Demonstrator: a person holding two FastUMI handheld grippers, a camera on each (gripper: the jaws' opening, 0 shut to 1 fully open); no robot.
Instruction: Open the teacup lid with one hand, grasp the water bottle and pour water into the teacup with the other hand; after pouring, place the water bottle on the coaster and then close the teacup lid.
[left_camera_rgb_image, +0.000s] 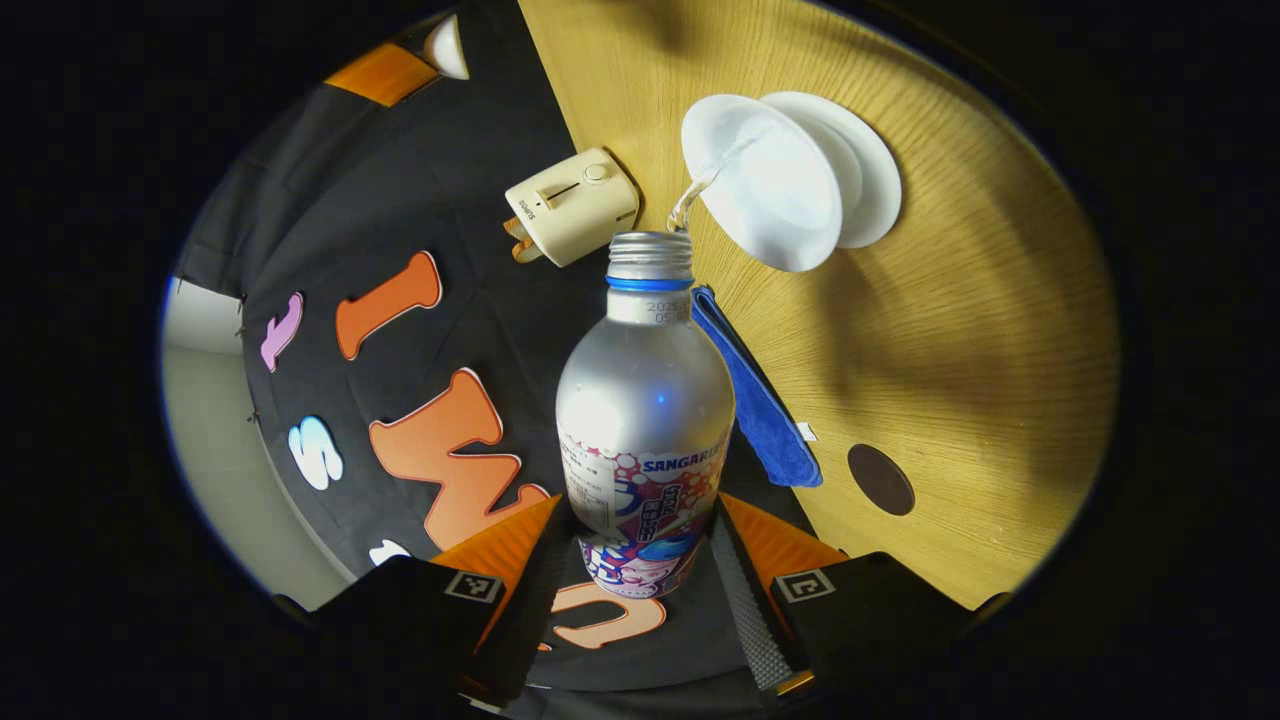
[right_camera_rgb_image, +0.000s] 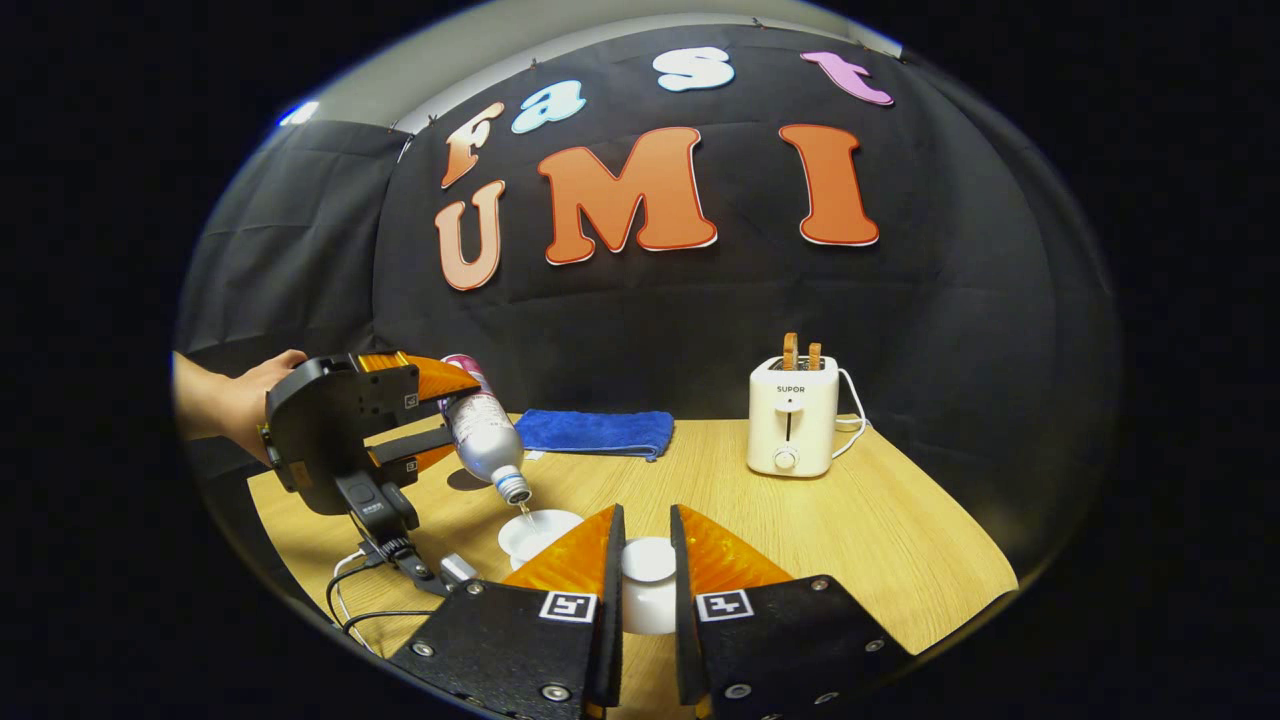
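The left tongs (left_camera_rgb_image: 645, 560), clamped on the smooth, slippery silver metal water bottle (left_camera_rgb_image: 645, 400), are gripping its labelled base and pouring; the right tongs (right_camera_rgb_image: 646, 590) are clamping the fragile white ceramic lid (right_camera_rgb_image: 648, 560).

The water bottle's (left_camera_rgb_image: 645, 420) base is hidden between the left gripper's fingers (left_camera_rgb_image: 745, 590). The teacup (right_camera_rgb_image: 540, 535) sits partly behind the right gripper's fingers (right_camera_rgb_image: 580, 560); its water level perhaps unreadable.
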